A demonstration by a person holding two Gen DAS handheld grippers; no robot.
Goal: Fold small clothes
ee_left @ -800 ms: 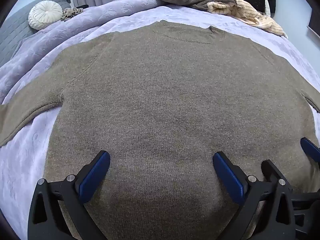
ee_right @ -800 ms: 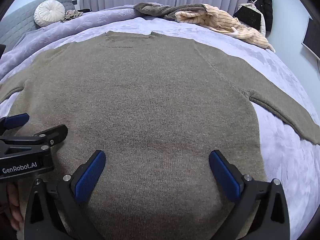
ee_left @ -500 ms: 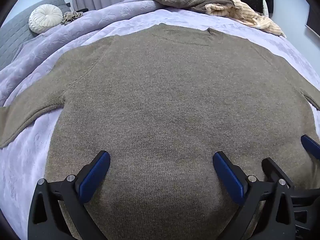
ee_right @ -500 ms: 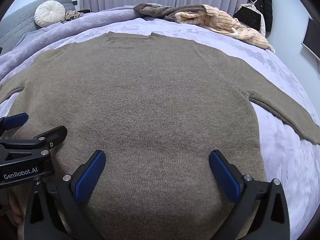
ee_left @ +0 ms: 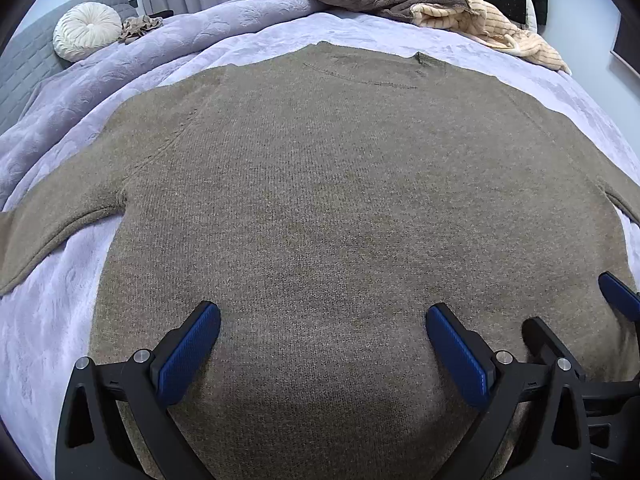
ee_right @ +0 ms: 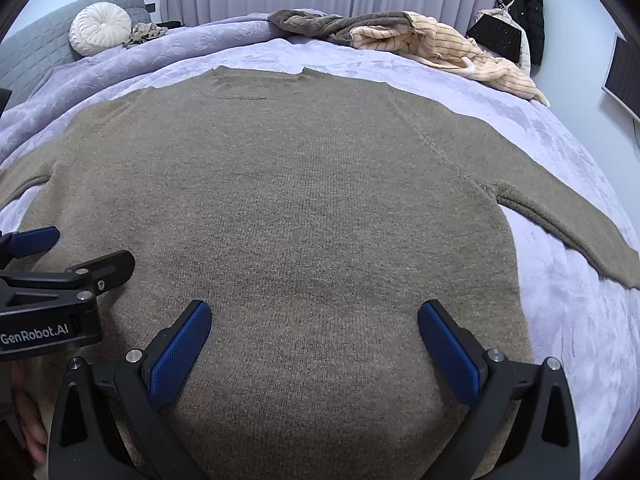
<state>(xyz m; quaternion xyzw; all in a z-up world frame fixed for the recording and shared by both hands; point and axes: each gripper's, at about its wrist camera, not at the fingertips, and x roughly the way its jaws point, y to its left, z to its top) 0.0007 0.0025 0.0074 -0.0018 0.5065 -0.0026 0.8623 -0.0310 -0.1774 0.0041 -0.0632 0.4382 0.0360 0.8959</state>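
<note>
The brown knitted sweater [ee_left: 320, 200] lies spread flat on the bed [ee_left: 60, 320], which is covered by a lilac blanket, its neckline at the far end and its hem at the near end under the cameras, with one sleeve stretched out to each side. The left claw [ee_left: 322, 344] hangs over the lower left part of the sweater's body, its blue pads spread wide with only knit showing between them and nothing gripped. The right claw [ee_right: 314, 340] hangs just beside it over the lower right part, likewise released, its pads wide apart over bare fabric. Both claws tilt steeply down toward the cloth and stand side by side; in the right wrist view the left claw's black frame enters from the left edge, and in the left wrist view one blue pad of the right claw shows at the right edge. A bit of a hand [ee_right: 28, 436] shows at the lower left of the right wrist view. Whether the fingertips touch the knit cannot be told. The sweater's hem is hidden below the claws, and the left sleeve's cuff is cut off by the picture's edge. At the far end of the bed lie a pile of clothes [ee_right: 400, 36] and a round white cushion [ee_right: 100, 28].
</note>
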